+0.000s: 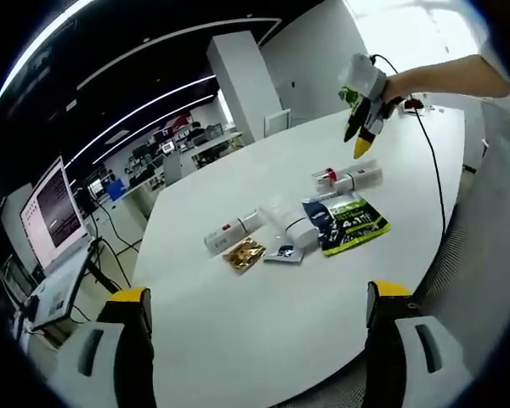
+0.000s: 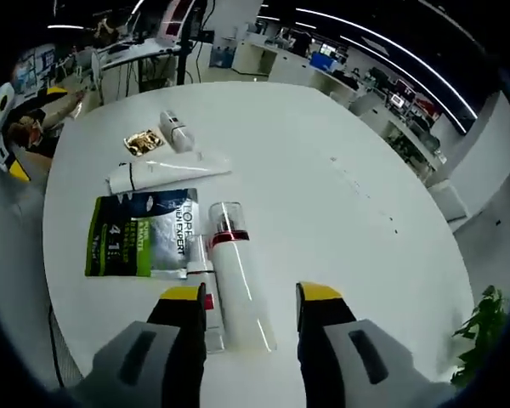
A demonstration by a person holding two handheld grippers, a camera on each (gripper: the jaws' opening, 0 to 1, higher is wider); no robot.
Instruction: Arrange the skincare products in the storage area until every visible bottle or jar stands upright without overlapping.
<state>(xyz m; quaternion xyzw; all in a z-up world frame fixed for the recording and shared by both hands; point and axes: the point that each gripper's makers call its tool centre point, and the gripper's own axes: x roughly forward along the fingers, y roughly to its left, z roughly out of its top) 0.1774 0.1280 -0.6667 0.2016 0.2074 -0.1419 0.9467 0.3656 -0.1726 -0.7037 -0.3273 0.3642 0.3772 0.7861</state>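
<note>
The bottle (image 2: pixel 234 280) lies on its side on the table (image 2: pixel 340 195), right between the spread jaws of the right gripper (image 2: pixel 251 306); it looks smooth and light, probably slippery, so take it at the middle of the body; I count two bottles, one tube (image 2: pixel 166 172), two sachets and one green pouch (image 2: pixel 140 231); the left gripper (image 1: pixel 259 310) is also spread, holding nothing.
</note>
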